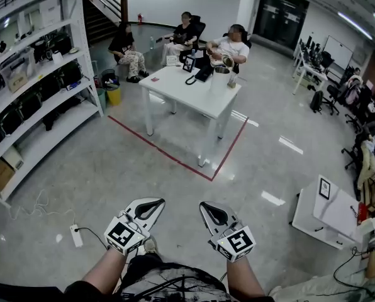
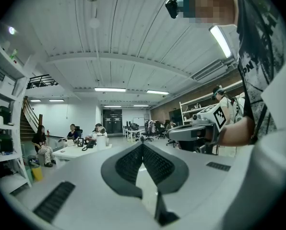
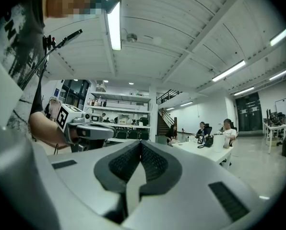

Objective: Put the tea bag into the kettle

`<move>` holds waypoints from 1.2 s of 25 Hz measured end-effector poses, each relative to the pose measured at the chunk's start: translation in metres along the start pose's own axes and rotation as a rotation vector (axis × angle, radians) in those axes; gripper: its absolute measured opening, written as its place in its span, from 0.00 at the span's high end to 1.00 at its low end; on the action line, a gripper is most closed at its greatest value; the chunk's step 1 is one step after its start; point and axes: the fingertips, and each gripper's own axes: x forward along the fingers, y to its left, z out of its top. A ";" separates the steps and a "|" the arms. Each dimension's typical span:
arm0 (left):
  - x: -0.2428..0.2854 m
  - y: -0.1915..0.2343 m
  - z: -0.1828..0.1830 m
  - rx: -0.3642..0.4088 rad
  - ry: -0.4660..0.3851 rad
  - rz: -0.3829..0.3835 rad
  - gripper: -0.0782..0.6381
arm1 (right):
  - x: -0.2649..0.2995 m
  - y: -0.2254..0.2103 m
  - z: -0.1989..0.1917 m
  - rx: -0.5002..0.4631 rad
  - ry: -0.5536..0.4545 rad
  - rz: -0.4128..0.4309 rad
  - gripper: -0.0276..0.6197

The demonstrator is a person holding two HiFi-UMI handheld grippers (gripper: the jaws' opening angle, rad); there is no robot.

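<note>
The left tongs (image 1: 155, 203) were pressed together on nothing and held level close to the body. The right tongs (image 1: 205, 206) beside them were likewise closed and empty, probably a resting carry since nothing lay within reach. The kettle (image 1: 220, 78) stood well apart on the far tabletop (image 1: 175, 87); the tea bag was too small to pick out.

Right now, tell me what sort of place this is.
Probably an open-plan office or lab workspace: shelving with equipment along one wall, a white table with people seated behind it, and desks with office chairs farther back.
</note>
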 end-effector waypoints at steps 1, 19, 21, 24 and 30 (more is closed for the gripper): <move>0.001 0.000 -0.001 -0.003 0.001 0.000 0.88 | 0.000 -0.002 -0.002 -0.002 0.004 -0.009 0.94; 0.021 0.084 -0.025 -0.038 0.026 -0.032 0.88 | 0.091 -0.034 -0.012 -0.012 0.030 -0.044 0.94; 0.022 0.102 -0.027 -0.054 0.027 -0.026 0.88 | 0.110 -0.038 -0.014 -0.007 0.034 -0.042 0.94; 0.024 0.126 -0.033 -0.067 0.032 -0.032 0.88 | 0.135 -0.040 -0.017 -0.001 0.049 -0.037 0.94; 0.029 0.168 -0.036 -0.074 0.025 -0.048 0.88 | 0.178 -0.045 -0.012 -0.015 0.066 -0.044 0.94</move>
